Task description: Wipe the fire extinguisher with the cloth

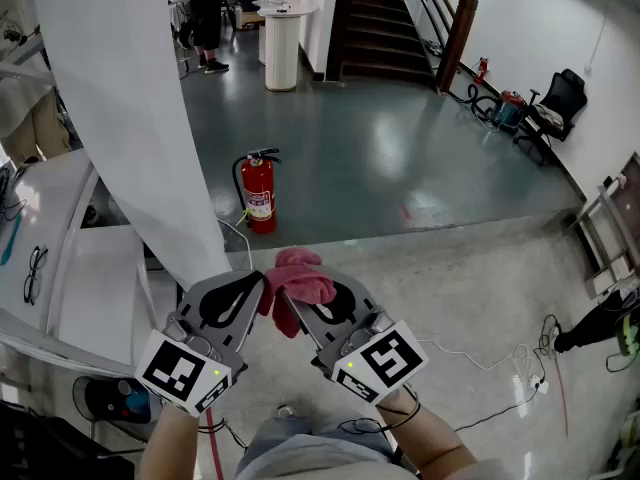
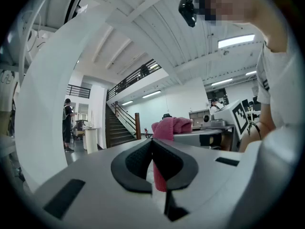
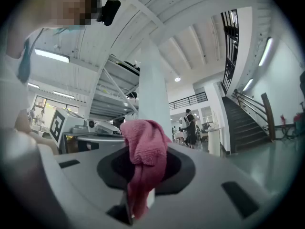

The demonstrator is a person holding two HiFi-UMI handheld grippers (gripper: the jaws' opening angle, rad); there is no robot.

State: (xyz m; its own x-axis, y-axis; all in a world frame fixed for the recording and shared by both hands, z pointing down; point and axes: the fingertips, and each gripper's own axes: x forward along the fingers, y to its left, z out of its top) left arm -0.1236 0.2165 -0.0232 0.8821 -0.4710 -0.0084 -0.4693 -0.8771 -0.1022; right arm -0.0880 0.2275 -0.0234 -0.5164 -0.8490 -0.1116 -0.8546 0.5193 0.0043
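My left claw (image 1: 262,288) and right claw (image 1: 292,310) both clench the pink cloth (image 1: 303,274) between them, with the fire extinguisher (image 1: 259,196) upright on the floor (image 1: 400,158) well beyond.

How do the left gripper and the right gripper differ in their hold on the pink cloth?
The left gripper pinches only a thin strip of the cloth; the right gripper clamps a thicker fold. The bunched bulk drapes over the right gripper's fingers, while the left gripper's fingers are mostly bare. Both are shut on the same cloth.
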